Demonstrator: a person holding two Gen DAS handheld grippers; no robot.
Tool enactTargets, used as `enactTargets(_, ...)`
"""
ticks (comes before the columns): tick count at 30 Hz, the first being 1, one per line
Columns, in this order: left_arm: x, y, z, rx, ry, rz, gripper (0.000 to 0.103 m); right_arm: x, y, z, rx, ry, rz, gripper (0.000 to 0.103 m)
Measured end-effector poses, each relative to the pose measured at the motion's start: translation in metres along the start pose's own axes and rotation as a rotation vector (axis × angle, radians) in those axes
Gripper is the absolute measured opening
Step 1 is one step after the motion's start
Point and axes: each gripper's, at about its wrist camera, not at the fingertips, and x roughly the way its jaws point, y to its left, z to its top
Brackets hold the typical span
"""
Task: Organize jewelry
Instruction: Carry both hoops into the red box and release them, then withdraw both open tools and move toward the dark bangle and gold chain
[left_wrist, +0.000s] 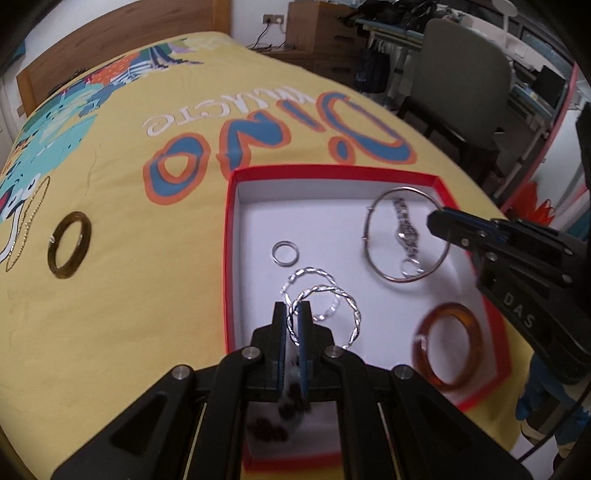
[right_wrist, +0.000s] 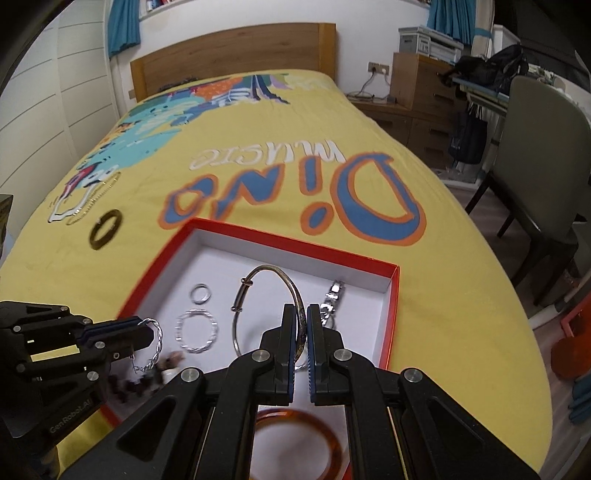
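Two tongs over red box (left_wrist: 231, 236) on bed: left tongs (left_wrist: 294, 314) pinching twisted silver bangle (left_wrist: 352, 306); right tongs (right_wrist: 303, 317) clamped on plain silver bangle (right_wrist: 258, 273).

Box (left_wrist: 231, 258): card, glossy red outside, matt white inside. Twisted bangle (left_wrist: 332, 295): bright silver metal, rope-textured. Plain bangle (right_wrist: 291, 288): smooth metal, dull and tarnished. Small ring (left_wrist: 284, 253): polished metal. Amber bangle (left_wrist: 472, 325): translucent, glossy, glass-like or resin. Dark bangle (left_wrist: 68, 244) on the bedspread: glossy olive-brown. Bedspread (left_wrist: 147, 314): matt printed yellow cloth. Headboard (right_wrist: 236, 51): smooth wood. Left hand-held gripper (left_wrist: 294, 325): matt black plastic, blue ribbed pads.
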Motion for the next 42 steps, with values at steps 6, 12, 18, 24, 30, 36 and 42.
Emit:
enactTargets(6,0.021,0.006,-0.004,-0.015,0.033,0.024,0.005,0.021,-0.013,-0.003,0.009,0.044,-0.015,0.005)
enactTargets(12,0.019,0.006,-0.004,-0.023,0.017,0.022,0.007,0.026,-0.023,-0.008,0.031,0.065,-0.035,0.005)
enactTargets(18,0.003,0.007,-0.004,-0.033,-0.002,-0.025,0.028,0.012,-0.027,-0.008,0.053,0.045,-0.033,0.018)
enactTargets(24,-0.032,0.014,-0.012,-0.04,-0.043,-0.034,0.037,-0.021,-0.025,-0.007,0.07,0.002,-0.028,0.031)
enactTargets(30,-0.072,0.037,-0.03,-0.086,-0.079,-0.048,0.037,-0.059,-0.012,-0.013,0.07,-0.029,-0.018,0.031)
enactTargets(36,-0.118,0.065,-0.057,-0.127,-0.108,0.009,0.037,-0.095,0.013,-0.022,0.068,-0.05,0.004,0.035)
enactTargets(42,-0.153,0.093,-0.097,-0.153,-0.112,0.084,0.037,-0.125,0.046,-0.035,0.05,-0.063,0.03,0.037)
